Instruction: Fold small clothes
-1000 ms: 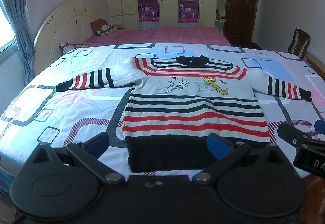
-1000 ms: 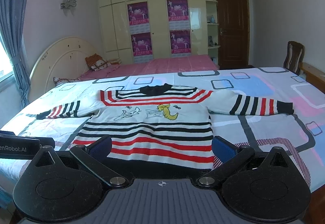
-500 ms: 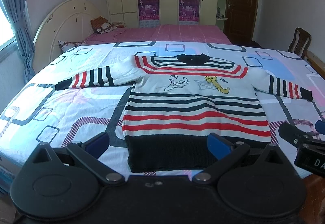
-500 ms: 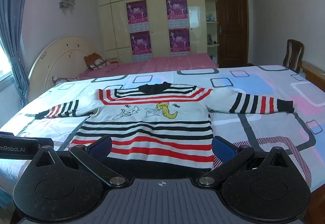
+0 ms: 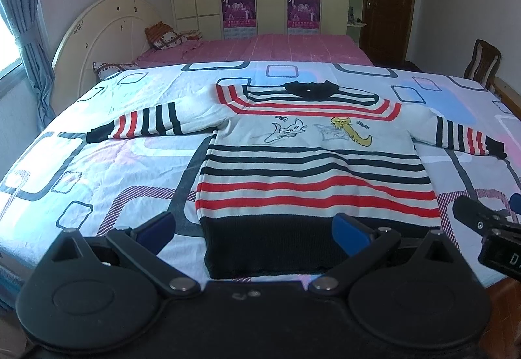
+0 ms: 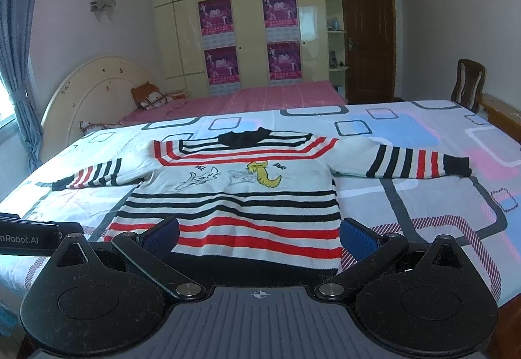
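Note:
A small white sweater (image 5: 312, 163) with red and black stripes, a black hem and collar, and cartoon figures on the chest lies flat on the bed, both sleeves spread out. It also fills the middle of the right wrist view (image 6: 241, 196). My left gripper (image 5: 252, 230) hovers open just in front of the black hem, nothing between its blue pads. My right gripper (image 6: 260, 235) is open too, held over the hem's right part. The right gripper shows at the right edge of the left wrist view (image 5: 488, 228).
The bed cover (image 5: 97, 170) is white with pink, blue and grey square patterns. A pink bed (image 5: 260, 46) with pillows and a cream headboard (image 5: 107, 23) lies behind. A wooden chair (image 5: 482, 62) stands at the far right, cupboards (image 6: 247, 33) and a door (image 6: 368, 40) at the back.
Both views have shifted only slightly; the sweater lies as before and both grippers remain open near the hem.

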Demonstrator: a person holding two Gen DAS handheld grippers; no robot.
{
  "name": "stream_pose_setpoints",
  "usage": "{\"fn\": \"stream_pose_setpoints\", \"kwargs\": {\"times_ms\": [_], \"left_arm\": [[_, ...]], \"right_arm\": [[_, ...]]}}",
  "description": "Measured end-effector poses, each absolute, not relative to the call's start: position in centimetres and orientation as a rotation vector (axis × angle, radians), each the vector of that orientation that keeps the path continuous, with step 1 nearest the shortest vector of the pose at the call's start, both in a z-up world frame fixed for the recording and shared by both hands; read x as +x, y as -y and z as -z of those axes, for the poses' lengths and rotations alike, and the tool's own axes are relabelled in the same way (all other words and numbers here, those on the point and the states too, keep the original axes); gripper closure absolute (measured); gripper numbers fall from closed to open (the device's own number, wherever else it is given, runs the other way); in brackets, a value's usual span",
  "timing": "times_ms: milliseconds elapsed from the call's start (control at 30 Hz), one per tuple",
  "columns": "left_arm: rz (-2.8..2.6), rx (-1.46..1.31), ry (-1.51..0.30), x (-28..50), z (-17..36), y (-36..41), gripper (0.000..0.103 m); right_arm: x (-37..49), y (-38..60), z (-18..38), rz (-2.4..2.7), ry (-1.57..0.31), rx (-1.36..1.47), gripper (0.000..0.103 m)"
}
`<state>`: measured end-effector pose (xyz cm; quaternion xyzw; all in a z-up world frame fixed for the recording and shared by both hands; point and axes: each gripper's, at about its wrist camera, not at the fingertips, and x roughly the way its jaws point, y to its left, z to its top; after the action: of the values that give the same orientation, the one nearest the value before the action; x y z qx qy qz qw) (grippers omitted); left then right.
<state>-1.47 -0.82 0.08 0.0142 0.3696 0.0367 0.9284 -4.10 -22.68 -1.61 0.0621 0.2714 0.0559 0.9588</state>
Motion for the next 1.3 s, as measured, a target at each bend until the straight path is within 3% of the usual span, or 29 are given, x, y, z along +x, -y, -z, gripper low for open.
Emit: {"fn": "stream_pose_setpoints", "kwargs": {"times_ms": [500,1300], "left_arm": [[-0.054,0.058,-0.784,3.5,0.6,-0.2,0.0],[0.074,0.112,-0.839,20.3,4.6,-4.1,0.0]], "right_arm": [[-0.3,23.1,2.7,-0.05,-0.579,0.153,0.0],[12.2,23.1,4.6,0.188,-0.602,0.212,0.0]]}}
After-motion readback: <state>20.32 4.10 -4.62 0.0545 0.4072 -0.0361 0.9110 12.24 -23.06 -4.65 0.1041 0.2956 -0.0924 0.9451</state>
